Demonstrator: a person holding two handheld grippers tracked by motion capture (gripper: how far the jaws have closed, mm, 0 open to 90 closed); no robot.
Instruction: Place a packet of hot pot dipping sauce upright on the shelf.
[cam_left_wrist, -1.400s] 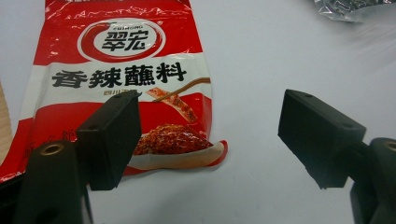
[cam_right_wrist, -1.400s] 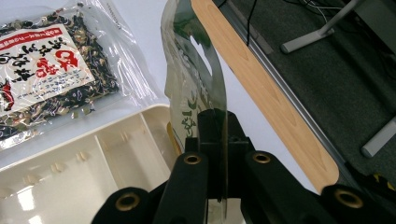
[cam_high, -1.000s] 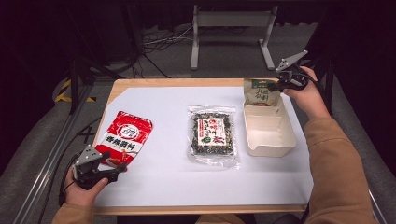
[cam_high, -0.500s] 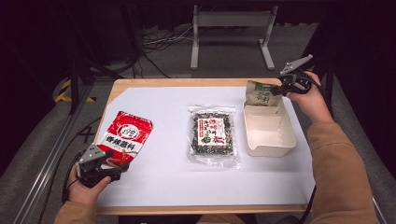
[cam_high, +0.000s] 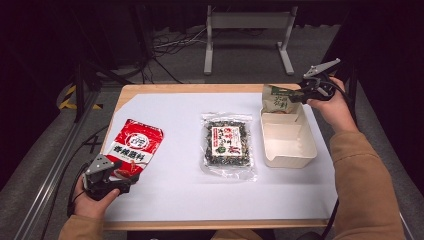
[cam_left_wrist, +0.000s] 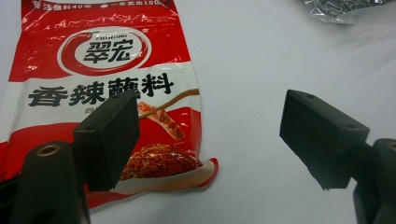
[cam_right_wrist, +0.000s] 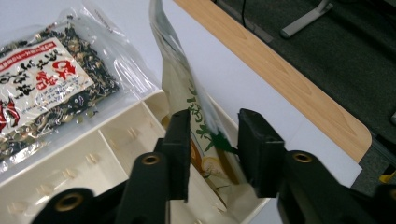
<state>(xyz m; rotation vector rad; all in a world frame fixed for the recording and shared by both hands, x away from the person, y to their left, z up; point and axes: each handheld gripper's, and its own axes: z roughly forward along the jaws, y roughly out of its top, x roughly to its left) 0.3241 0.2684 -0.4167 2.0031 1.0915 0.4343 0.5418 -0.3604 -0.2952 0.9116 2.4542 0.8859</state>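
My right hand-held gripper (cam_high: 307, 93) is at the far right of the tabletop (cam_high: 180, 195), pinching a green snack pouch (cam_high: 280, 100) by its right edge. In the right gripper view the jaws stand either side of the pouch (cam_right_wrist: 196, 116) with a small gap showing on one side, so the grip looks light, maybe loosening; I can't tell for sure. The pouch stands on edge, tilted, its lower end inside the far end of the cream tray (cam_high: 295, 150). Its long axis runs roughly up and down, leaning toward the far left. The tray lies straight below and near of this hand-held gripper, so the next move is probably just down and slightly near to lay the pouch flat inside.

My left hand-held gripper (cam_high: 107, 175) sits near left, jaws spread wide, empty. The red seasoning packet (cam_high: 134, 147) lies flat just beyond it, long axis running far-to-near with a slight tilt; in the left gripper view its near corner (cam_left_wrist: 177, 172) is between the jaws, toward the left one. The left hand is clearly nearer to it.

The seaweed packet (cam_high: 227, 144) lies flat mid-tabletop, just left of the tray, untouched.
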